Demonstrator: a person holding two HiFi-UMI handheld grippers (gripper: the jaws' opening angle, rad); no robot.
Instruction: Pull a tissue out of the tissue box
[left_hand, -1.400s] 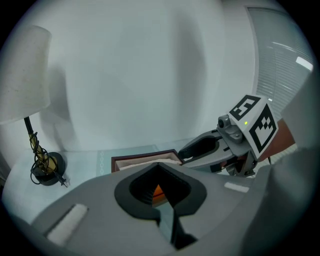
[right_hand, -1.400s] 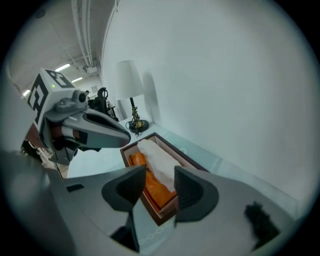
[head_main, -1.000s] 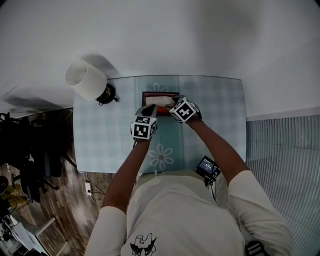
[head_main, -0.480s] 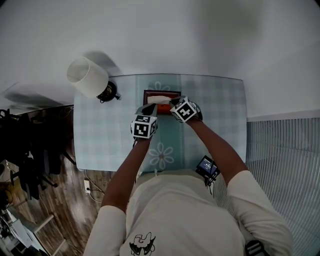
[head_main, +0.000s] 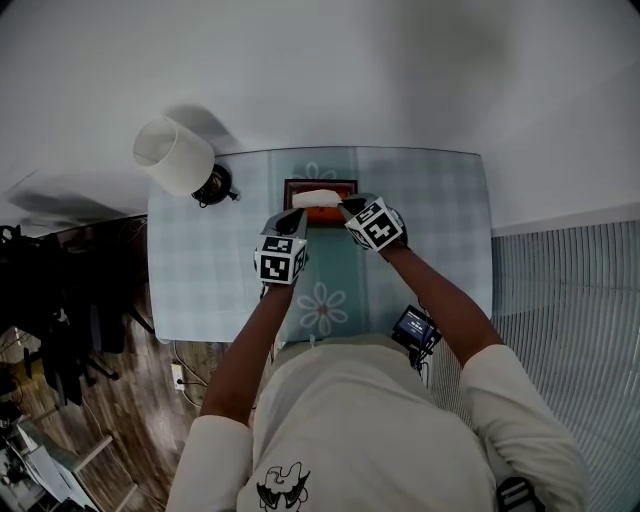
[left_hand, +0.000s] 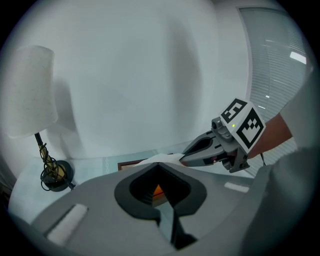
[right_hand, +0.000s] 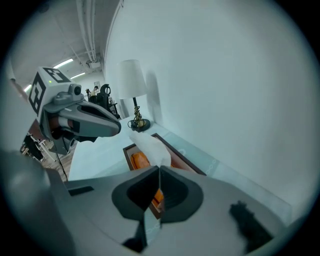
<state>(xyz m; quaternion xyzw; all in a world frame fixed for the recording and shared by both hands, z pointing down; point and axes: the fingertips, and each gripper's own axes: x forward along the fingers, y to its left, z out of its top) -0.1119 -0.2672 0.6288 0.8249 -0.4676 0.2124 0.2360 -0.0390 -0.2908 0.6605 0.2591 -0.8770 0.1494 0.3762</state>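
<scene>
The tissue box (head_main: 322, 184), a dark brown frame with orange inside, sits at the back middle of the table. A white tissue (head_main: 315, 198) stands up out of its top. My right gripper (head_main: 346, 207) is shut on the tissue's right end and holds it a little above the box. In the right gripper view the tissue (right_hand: 149, 148) runs from the box (right_hand: 176, 156) up into the closed jaws of the right gripper (right_hand: 159, 169). My left gripper (head_main: 298, 218) is shut with nothing in it, its tip by the box's near left corner. The left gripper (left_hand: 159, 166) looks at the tissue (left_hand: 156, 159).
A table lamp (head_main: 176, 159) with a white shade stands at the table's back left corner. The table (head_main: 435, 230) has a pale checked cloth and stands against a white wall. A small dark device (head_main: 414, 329) hangs at the table's near edge.
The right gripper's jaws have closed on the tissue and the gripper has risen, so the tissue stands higher out of the box. The left gripper has hardly moved.
</scene>
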